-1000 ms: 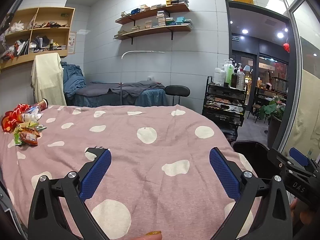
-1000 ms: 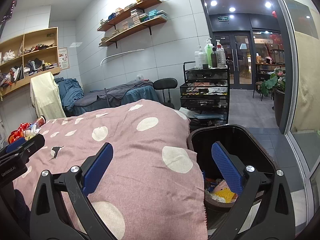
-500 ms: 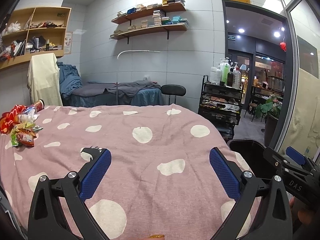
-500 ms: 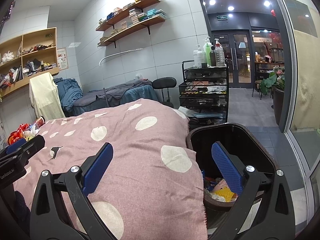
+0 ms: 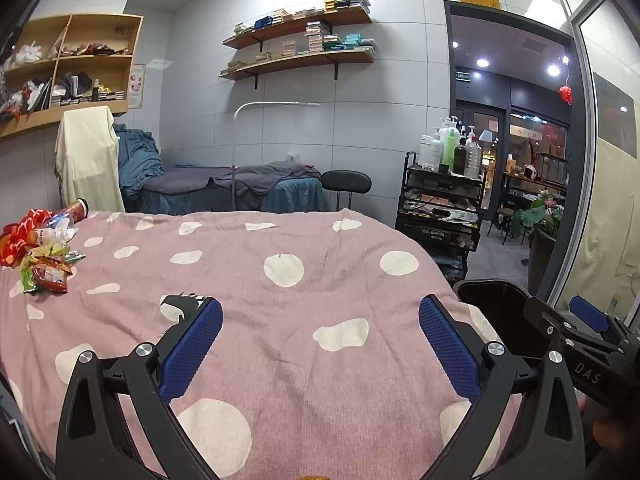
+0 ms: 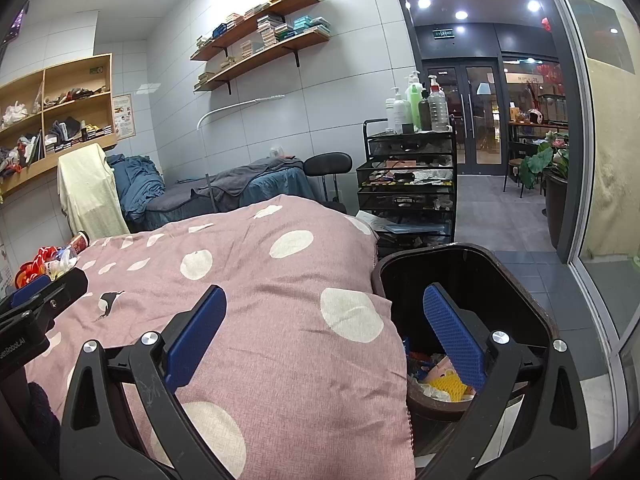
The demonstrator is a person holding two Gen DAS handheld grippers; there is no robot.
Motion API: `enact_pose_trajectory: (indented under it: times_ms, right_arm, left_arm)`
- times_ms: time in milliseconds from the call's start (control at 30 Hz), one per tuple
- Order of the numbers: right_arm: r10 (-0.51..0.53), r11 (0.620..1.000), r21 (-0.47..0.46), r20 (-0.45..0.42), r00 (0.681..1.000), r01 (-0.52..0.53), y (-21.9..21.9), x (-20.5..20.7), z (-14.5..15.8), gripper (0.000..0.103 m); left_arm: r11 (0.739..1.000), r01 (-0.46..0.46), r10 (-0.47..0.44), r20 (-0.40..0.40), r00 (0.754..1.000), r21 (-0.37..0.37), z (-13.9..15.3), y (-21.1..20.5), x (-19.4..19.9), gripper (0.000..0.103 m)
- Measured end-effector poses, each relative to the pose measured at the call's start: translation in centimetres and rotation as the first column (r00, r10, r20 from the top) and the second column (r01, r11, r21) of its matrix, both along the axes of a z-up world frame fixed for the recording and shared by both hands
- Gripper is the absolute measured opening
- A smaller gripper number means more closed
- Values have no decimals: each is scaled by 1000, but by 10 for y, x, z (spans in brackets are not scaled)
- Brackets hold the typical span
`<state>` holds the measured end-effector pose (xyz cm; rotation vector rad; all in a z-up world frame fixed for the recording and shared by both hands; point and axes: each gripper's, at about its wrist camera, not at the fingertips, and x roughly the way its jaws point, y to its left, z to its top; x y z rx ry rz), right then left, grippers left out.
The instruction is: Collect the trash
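Observation:
A heap of snack wrappers and a plastic bottle (image 5: 42,250) lies at the far left of the pink dotted bedspread (image 5: 280,308); the same trash heap (image 6: 46,260) shows in the right wrist view. A black bin (image 6: 468,280) with wrappers inside stands off the bed's right edge. My left gripper (image 5: 320,340) hovers open over the bedspread, holding nothing. My right gripper (image 6: 324,330) is open and empty too, its left finger over the bed edge and its right finger over the bin. Each gripper appears at the margin of the other's view.
A black cart (image 6: 408,184) with bottles stands beyond the bin. A black stool (image 5: 346,182) and a grey treatment bed (image 5: 240,188) sit against the far wall, with a glass partition (image 6: 592,160) at right. Tiled floor (image 6: 504,224) leads to the doors.
Both views have drifted slightly, the left gripper shifting so the trash heap sits a little further left and higher. Both grippers stay open and empty.

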<state>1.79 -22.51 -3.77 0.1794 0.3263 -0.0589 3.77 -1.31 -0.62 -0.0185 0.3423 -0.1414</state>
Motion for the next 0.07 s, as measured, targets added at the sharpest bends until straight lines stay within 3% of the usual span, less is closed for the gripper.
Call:
enact_pose_trajectory:
  times_ms: [67]
  right_arm:
    - [0,1000,-1,0,1000,0,0,0,0,97]
  left_arm:
    - [1000,-1,1,-2,1000,1,0,0,1,98]
